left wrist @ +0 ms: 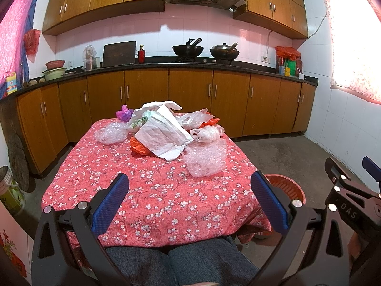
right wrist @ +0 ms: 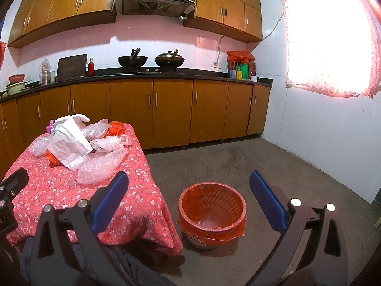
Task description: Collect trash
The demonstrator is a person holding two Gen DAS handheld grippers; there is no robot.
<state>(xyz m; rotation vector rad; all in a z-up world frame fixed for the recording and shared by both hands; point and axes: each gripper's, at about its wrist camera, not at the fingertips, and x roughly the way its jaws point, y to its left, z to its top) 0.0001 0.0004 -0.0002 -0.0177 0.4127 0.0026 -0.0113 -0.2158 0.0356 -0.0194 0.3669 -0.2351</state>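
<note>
A heap of trash lies at the far end of the table with the red flowered cloth (left wrist: 152, 190): a white paper bag (left wrist: 164, 135), clear bubble wrap (left wrist: 204, 159), clear plastic bags (left wrist: 207, 133), an orange bag (left wrist: 140, 147) and a purple scrap (left wrist: 124, 113). The heap also shows in the right wrist view (right wrist: 71, 143). A red bin with an orange liner (right wrist: 212, 212) stands on the floor right of the table. My left gripper (left wrist: 190, 200) is open and empty over the table's near end. My right gripper (right wrist: 188, 200) is open and empty above the bin.
Wooden cabinets and a dark counter (left wrist: 190, 65) with two woks (left wrist: 188, 48) run along the far wall. A second piece of bubble wrap (left wrist: 110, 133) lies at the table's far left. Grey floor (right wrist: 262, 162) spreads right of the table. My knees (left wrist: 181, 264) are below the table's edge.
</note>
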